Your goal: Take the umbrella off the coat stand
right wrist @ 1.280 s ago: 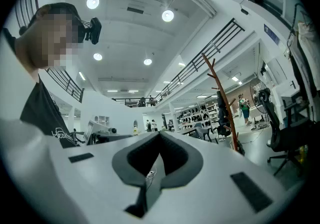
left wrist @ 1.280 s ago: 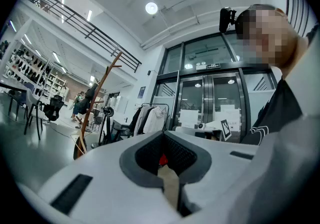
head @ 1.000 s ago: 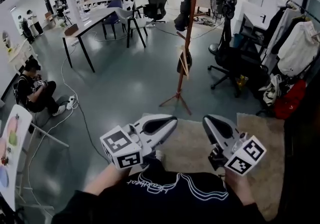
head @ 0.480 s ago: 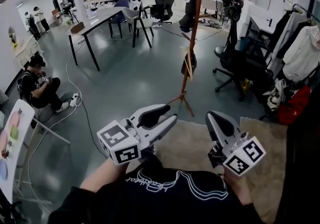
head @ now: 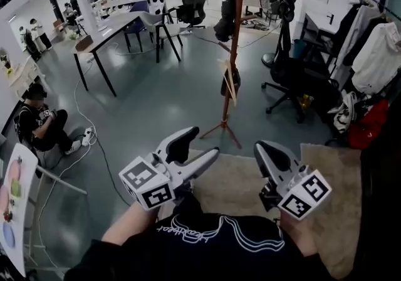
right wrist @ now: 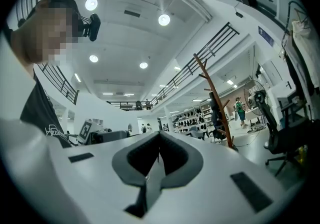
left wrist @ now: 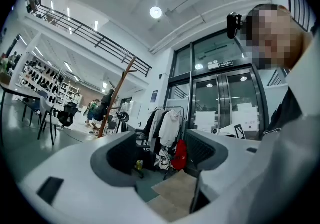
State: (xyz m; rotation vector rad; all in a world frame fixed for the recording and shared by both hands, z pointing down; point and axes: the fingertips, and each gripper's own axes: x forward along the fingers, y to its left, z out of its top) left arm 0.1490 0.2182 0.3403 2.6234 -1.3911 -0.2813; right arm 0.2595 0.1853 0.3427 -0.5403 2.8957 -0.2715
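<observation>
Both grippers are held near the person, over a beige rug (head: pixel 232 185). The left gripper (head: pixel 205 141) has just been opening its jaws; they stand wide apart with nothing between them. The right gripper (head: pixel 262 150) has its jaws closed together, empty. The coat stand (head: pixel 235 41) rises farther off, just beyond the rug's far edge. An upper dark item (head: pixel 225 15) and a lower dark item (head: pixel 231 82) hang on it; which one is the umbrella cannot be told.
</observation>
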